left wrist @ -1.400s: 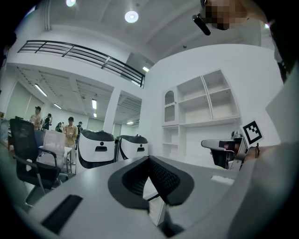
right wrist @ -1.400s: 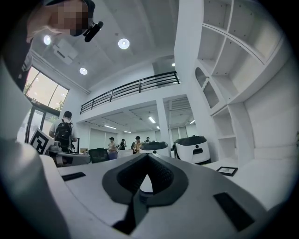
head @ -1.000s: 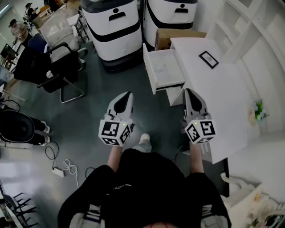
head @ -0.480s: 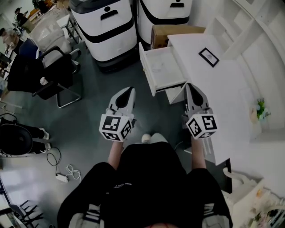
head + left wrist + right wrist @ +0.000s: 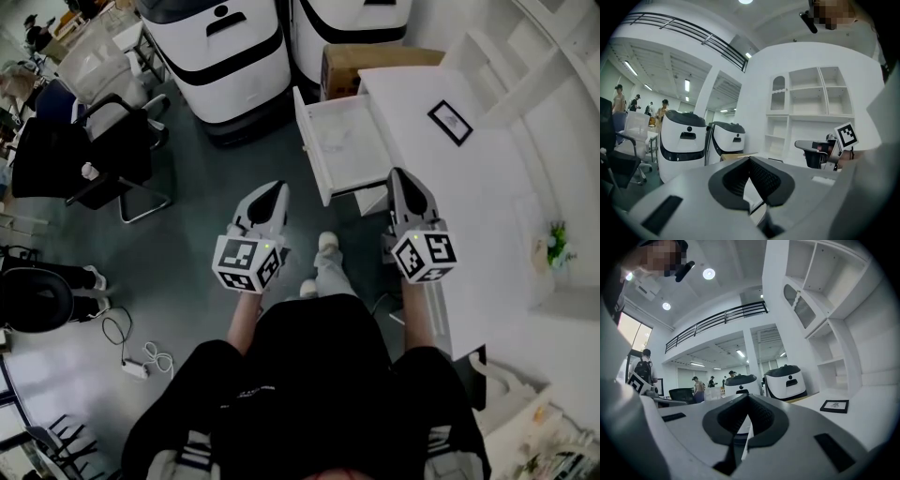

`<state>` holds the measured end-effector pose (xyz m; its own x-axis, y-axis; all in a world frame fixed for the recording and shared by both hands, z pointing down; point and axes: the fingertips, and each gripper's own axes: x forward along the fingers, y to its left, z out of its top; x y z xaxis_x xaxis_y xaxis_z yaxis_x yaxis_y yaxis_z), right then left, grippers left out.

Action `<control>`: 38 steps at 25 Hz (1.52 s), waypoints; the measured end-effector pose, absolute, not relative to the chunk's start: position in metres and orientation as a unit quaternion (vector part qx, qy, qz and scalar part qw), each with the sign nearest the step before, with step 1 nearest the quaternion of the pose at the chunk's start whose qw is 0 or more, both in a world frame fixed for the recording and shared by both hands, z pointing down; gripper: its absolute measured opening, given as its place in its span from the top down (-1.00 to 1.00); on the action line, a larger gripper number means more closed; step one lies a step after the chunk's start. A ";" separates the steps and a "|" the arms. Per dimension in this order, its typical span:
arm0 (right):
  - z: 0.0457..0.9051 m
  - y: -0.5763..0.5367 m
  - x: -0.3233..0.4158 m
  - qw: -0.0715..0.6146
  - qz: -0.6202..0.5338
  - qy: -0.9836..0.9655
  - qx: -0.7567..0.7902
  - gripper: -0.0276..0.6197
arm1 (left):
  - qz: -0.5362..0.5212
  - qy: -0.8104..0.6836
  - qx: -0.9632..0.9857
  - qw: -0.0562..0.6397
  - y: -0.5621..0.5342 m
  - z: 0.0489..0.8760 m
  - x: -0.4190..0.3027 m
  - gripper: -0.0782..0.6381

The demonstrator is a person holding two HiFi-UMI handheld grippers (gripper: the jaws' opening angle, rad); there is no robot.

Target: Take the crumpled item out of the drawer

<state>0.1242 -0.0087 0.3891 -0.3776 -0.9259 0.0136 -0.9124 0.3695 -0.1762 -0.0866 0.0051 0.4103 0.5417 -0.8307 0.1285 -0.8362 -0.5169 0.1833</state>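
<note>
The white drawer (image 5: 349,145) stands pulled out from the white desk (image 5: 469,202), ahead of both grippers. A faint pale shape lies on the drawer's floor; I cannot make out whether it is the crumpled item. In the head view my left gripper (image 5: 273,188) hovers over the grey floor, below and left of the drawer. My right gripper (image 5: 400,175) sits at the drawer's near right corner, beside the desk edge. Both are shut with nothing between the jaws, as the left gripper view (image 5: 749,169) and right gripper view (image 5: 747,408) also show.
Two big white machines (image 5: 220,47) (image 5: 354,21) stand beyond the drawer, with a cardboard box (image 5: 370,62) beside them. A framed picture (image 5: 451,122) and a small plant (image 5: 557,240) sit on the desk. A black chair (image 5: 103,155) and floor cables (image 5: 141,361) are at the left.
The person has stepped forward, one foot now between the grippers. Both grippers have come a little closer to the drawer and stay shut.
</note>
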 end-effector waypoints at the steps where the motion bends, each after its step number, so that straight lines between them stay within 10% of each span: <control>1: 0.393 -0.018 0.125 0.046 -0.083 0.826 -0.555 0.94 | 0.014 -0.481 0.869 0.116 -0.002 0.414 -0.086 0.79; 38: 0.589 -0.266 0.094 -0.096 -0.280 0.833 -0.468 0.94 | 0.103 -0.505 0.810 0.279 -0.215 0.556 -0.063 0.79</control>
<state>0.0944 -0.2659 0.5891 -0.5435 -0.7261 0.4211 -0.8331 0.4055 -0.3761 -0.0630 -0.2150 0.5561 0.4682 -0.7612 0.4488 -0.8762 -0.3340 0.3475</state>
